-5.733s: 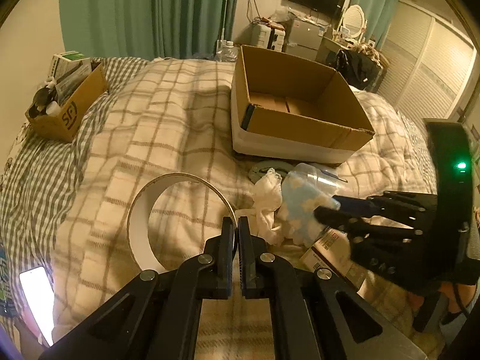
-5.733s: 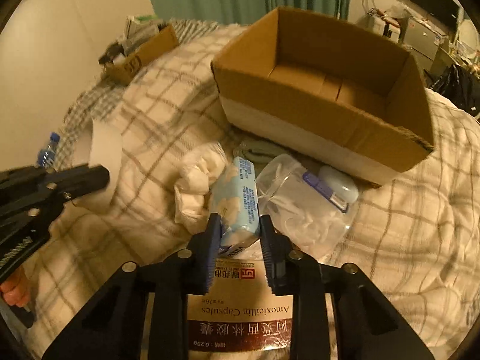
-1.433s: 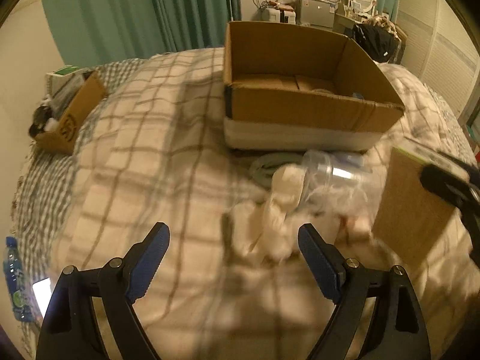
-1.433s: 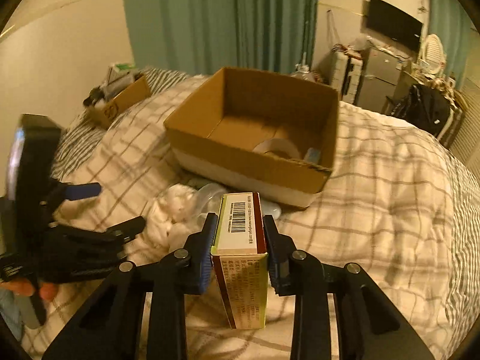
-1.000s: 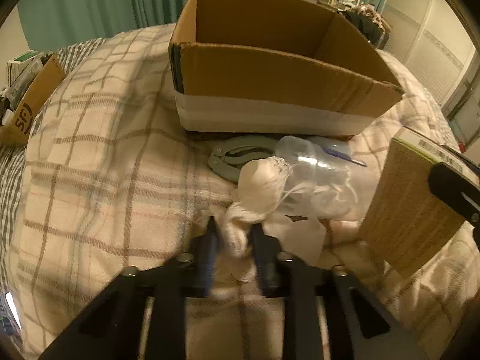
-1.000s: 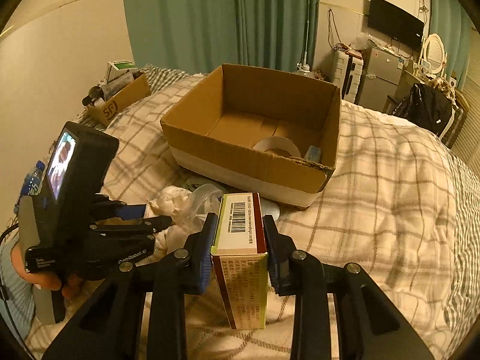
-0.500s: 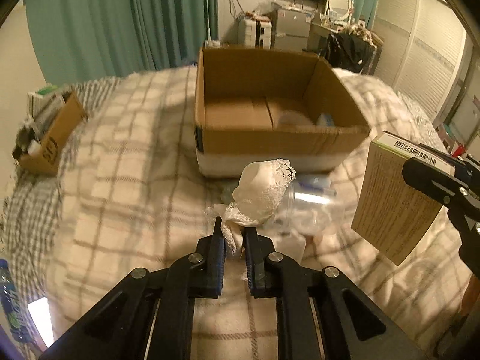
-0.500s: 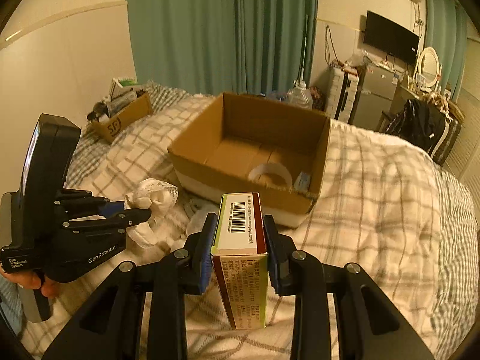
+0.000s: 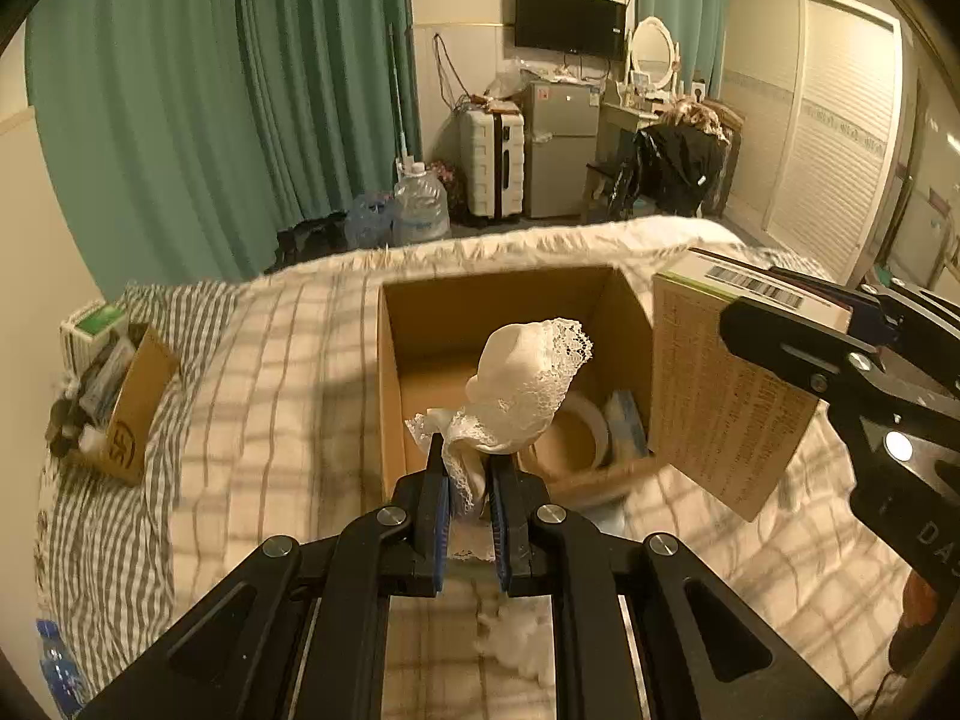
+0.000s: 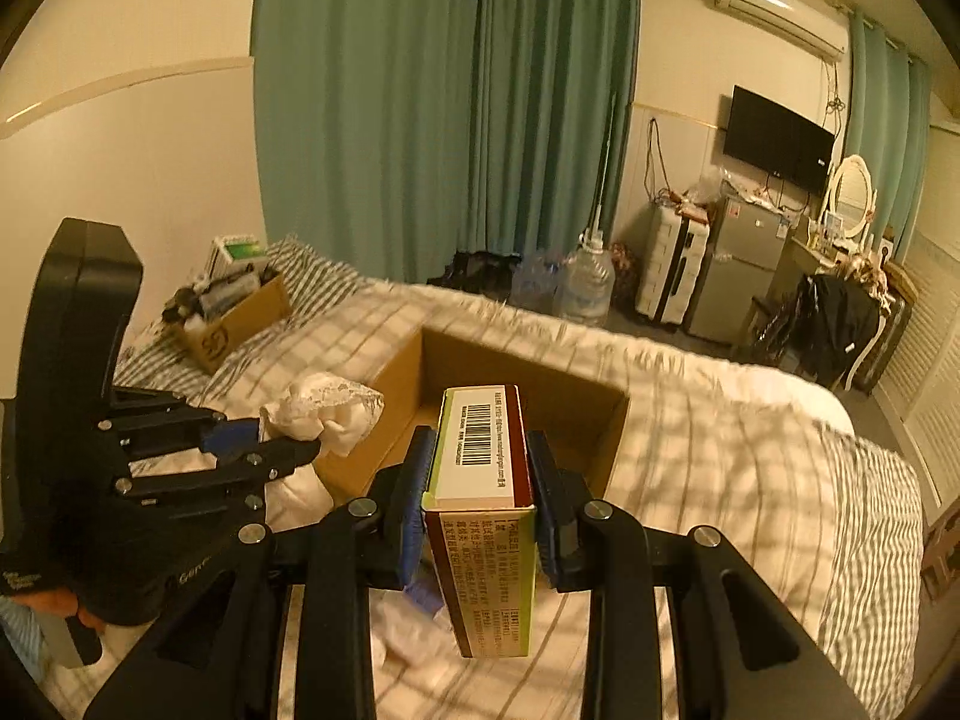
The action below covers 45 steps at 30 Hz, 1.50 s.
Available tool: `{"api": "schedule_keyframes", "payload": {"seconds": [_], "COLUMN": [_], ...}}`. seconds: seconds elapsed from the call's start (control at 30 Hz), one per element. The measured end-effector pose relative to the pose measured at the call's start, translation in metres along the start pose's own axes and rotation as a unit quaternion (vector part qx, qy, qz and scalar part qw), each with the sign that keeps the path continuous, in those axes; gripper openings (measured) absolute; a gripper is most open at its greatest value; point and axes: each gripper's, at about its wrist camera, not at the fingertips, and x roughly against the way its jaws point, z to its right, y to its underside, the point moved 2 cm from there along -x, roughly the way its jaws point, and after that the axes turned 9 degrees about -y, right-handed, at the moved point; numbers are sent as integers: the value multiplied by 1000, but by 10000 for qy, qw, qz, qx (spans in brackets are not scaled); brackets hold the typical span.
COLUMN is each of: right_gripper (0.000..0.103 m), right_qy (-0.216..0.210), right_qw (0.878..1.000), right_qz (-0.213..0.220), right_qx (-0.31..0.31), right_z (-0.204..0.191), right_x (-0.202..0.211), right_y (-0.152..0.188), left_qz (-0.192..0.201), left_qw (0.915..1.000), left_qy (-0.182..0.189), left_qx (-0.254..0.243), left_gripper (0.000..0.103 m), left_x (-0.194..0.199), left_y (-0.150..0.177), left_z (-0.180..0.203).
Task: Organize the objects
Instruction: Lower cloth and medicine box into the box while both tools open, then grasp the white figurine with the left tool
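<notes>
Left gripper (image 9: 468, 483) has its jaws clamped on a bunch of white lace-edged cloth (image 9: 522, 390). The cloth stands up out of the pads and billows forward past the fingertips, held in the air above the near wall of the open cardboard box (image 9: 390, 384); in the right wrist view the same bundle hangs just over the box's left wall.

Right gripper (image 10: 480, 480) is pressed tight on a medicine box (image 10: 483, 462). The pads grip its two long sides. The barcoded end faces up and forward, and the printed body hangs down between the fingers, tilted. In the left wrist view this carton sits at the box's right wall, raised off the bed (image 9: 270, 372), hiding part of that wall.

The cardboard box rests on the checked bedcover toward the foot edge of the bed. Inside it, against the near right corner, lie a white tape roll (image 9: 576, 432) and a pale blue packet (image 9: 624, 426) side by side.

A few white scraps (image 9: 516, 642) lie on the cover below the left gripper. A smaller cardboard box (image 9: 129, 414) crammed with oddments sits at the left edge of the bed, well apart from both grippers. Part of a hand (image 10: 54, 606) shows under the left gripper's body.
</notes>
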Motion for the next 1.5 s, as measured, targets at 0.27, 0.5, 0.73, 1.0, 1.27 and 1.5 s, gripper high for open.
{"api": "schedule_keyframes", "payload": {"seconds": [0.27, 0.5, 0.73, 1.0, 1.27, 1.5], "right_gripper": [29, 29, 29, 60, 69, 78], "right_qy": [-7, -210, -680, -498, 121, 434], "right_qw": [9995, 9981, 9921, 9933, 9946, 9950], "right_qz": [229, 54, -160, -44, 58, -121], "right_qx": [-216, -575, -1042, -1038, -1026, -890], "right_z": [34, 65, 89, 92, 88, 62], "right_x": [-30, -78, -120, -119, -64, -27], "right_y": [-41, -37, -9, -1, 8, 32], "left_qz": [107, 2, -239, -431, -352, -177], "left_qw": [9998, 10000, 9997, 9991, 9992, 9989], "left_qy": [-68, -60, -81, -1, -134, -418], "left_qx": [-139, -37, 24, 24, 121, 125], "left_gripper": [11, 11, 12, 56, 85, 90], "left_x": [-26, -64, -103, -115, -81, -39], "left_y": [-38, -52, -46, -35, -7, 32], "left_z": [11, 19, 17, 18, 13, 8]}}
